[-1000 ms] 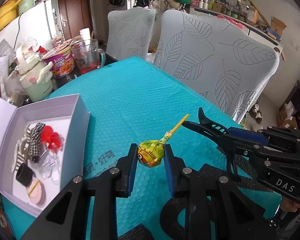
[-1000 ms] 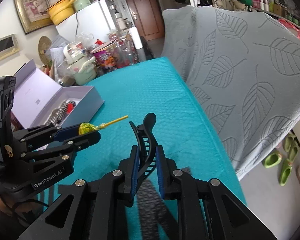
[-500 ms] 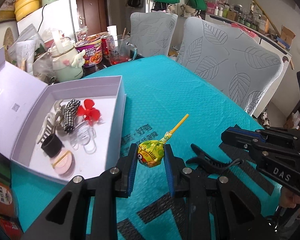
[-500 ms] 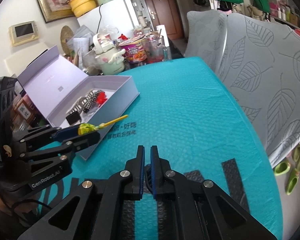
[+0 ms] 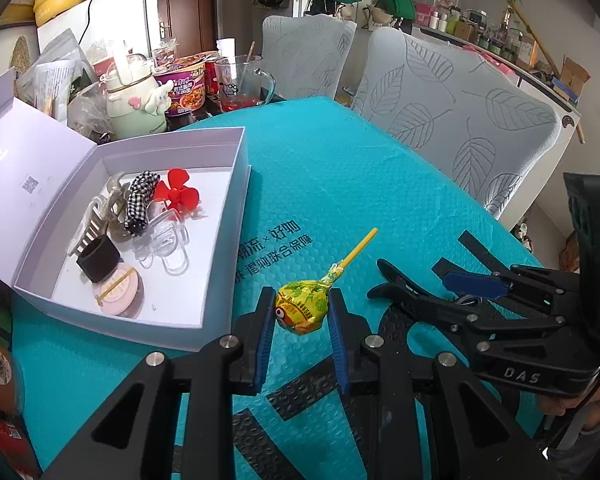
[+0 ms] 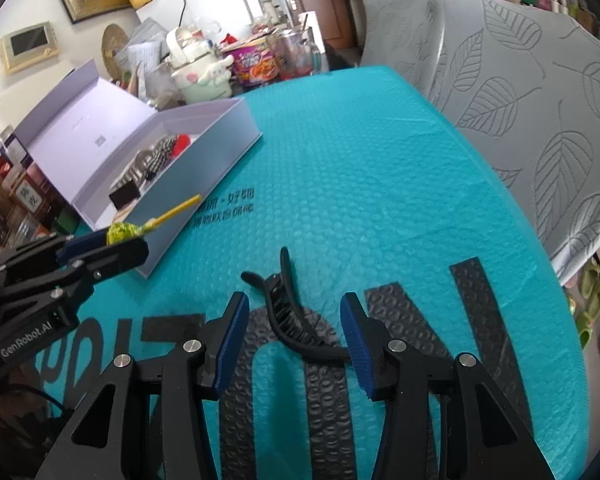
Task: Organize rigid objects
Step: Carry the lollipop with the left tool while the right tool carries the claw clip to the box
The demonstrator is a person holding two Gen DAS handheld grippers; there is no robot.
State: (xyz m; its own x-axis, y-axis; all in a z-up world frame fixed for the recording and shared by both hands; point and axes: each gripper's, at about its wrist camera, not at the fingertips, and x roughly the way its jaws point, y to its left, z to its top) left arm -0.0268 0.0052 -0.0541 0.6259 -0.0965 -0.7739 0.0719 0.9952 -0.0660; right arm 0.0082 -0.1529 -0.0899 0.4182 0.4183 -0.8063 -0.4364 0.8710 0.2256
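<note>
**Yellow lollipop held, black hair clip let go**

Yellow-wrapped, the lollipop [image 5: 301, 307] sits clamped between the blue pads of the left gripper [image 5: 300, 334], its wrapped head pressed from both sides and its yellow stick pointing forward and up to the right, away from the fingers; the jaws stand narrow, closed on the sweet; it hangs above the teal mat [image 5: 339, 184], clear of the surface.

Ahead and to the left of that gripper lies the open white box [image 5: 236, 208], lid folded back; inside it are a red flower clip [image 5: 178, 194], a checked hair tie [image 5: 140, 198], clear clips and a black band.

On the other side, the right gripper [image 6: 292, 334] has its jaws opening; the black hair clip [image 6: 288, 316] lies on the mat between the two blue pads; its rear end reaches the right pad, though whether it touches there I cannot tell; the left pad stands clear of it; the clip's tips point forward, away from the gripper.

Beyond the mat, two chairs with leaf-patterned grey covers [image 5: 459, 116] stand to the right of both grippers.
</note>
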